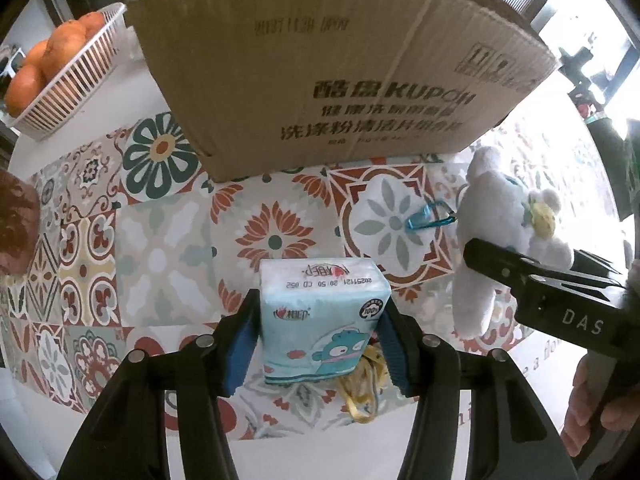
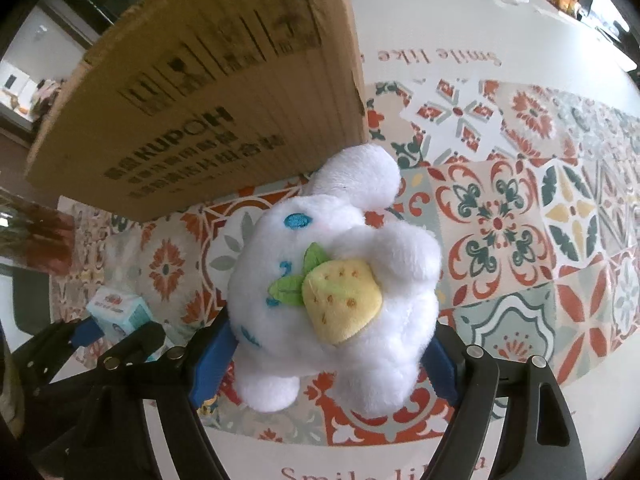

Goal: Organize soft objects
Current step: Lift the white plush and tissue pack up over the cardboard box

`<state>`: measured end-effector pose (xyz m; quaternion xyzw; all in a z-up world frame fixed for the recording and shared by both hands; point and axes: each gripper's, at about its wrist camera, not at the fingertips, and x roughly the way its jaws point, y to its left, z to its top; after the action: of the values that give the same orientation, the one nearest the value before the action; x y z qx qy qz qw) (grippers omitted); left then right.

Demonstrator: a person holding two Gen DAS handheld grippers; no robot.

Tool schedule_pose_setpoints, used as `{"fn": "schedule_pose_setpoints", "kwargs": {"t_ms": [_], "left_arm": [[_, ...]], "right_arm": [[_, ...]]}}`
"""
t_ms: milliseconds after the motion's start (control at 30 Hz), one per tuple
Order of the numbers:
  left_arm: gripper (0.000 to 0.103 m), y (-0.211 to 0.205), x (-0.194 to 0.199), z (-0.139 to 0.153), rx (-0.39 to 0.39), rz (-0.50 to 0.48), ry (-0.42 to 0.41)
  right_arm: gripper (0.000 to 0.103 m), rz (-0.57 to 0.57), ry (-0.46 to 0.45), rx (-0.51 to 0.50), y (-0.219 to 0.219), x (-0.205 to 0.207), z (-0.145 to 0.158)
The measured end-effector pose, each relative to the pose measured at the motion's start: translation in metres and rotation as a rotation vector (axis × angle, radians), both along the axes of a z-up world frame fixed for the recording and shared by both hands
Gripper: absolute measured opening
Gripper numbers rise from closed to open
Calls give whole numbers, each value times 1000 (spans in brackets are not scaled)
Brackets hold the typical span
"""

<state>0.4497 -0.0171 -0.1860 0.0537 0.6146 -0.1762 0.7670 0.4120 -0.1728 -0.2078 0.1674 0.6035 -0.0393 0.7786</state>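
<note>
Far left: white slatted plastic basket [image 1: 76, 80] of oranges [image 1: 60, 48]. Far centre: brown printed cardboard box [image 1: 320, 80] on patterned tile-print tabletop [image 1: 160, 248]. Left tongs [image 1: 316, 344], blue pads clamped on pale blue plastic-wrapped tissue pack [image 1: 320, 320], pack held near box, above tabletop; yellow ribbon tangle [image 1: 364, 388] beneath. Blue carabiner clip [image 1: 430, 216] right of pack. Right tongs [image 2: 324, 360] gripping white plush toy with yellow felt strawberry [image 2: 340, 280], right of box corner; person's hand [image 1: 600, 412] on handle.
</note>
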Motion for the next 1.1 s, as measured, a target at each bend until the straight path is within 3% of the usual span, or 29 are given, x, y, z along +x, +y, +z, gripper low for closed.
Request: {"fn": "schedule_pose_setpoints", "kwargs": {"t_ms": [600,1100], "left_arm": [[54,4,-53,86,-57,15,-153],[54,-18,-58,148,-81,31,-310]], "right_arm": [[83,15,-146,-18,-14,-15,76],[83,42,-310,-67,-9,-23,140]]}}
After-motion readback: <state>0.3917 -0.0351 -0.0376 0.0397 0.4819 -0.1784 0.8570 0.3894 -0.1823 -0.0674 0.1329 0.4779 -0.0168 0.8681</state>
